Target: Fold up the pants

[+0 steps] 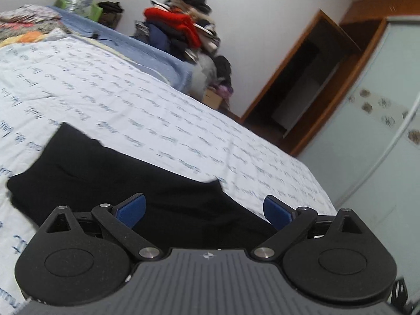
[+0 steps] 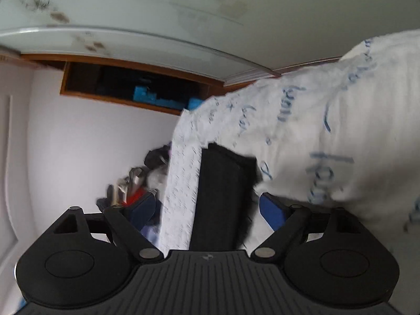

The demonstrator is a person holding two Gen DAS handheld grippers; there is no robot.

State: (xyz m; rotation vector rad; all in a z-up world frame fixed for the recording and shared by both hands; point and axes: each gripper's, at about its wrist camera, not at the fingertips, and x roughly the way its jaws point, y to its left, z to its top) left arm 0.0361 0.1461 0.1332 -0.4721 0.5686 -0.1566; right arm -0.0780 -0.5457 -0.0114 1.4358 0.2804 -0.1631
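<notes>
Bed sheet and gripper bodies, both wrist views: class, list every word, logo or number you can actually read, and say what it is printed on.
Bed sheet: rows of blue cursive script, too blurred to read in the left wrist view.
The same sheet in the right wrist view: larger blue handwriting-style letters, smeared by motion, not readable.
Left gripper body: a small round emblem, no letters legible.
Right gripper body: the same faint emblem, unreadable.
Black pants: no text visible.

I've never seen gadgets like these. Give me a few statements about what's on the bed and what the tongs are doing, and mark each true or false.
1. The pants are black. True.
2. The left tongs are clamped on the pants. False: they are open, gripping nothing.
3. The sheet has handwriting-style print. True.
4. The right tongs are shut. False: they are open.
5. A clothes pile sits beyond the bed. True.
</notes>
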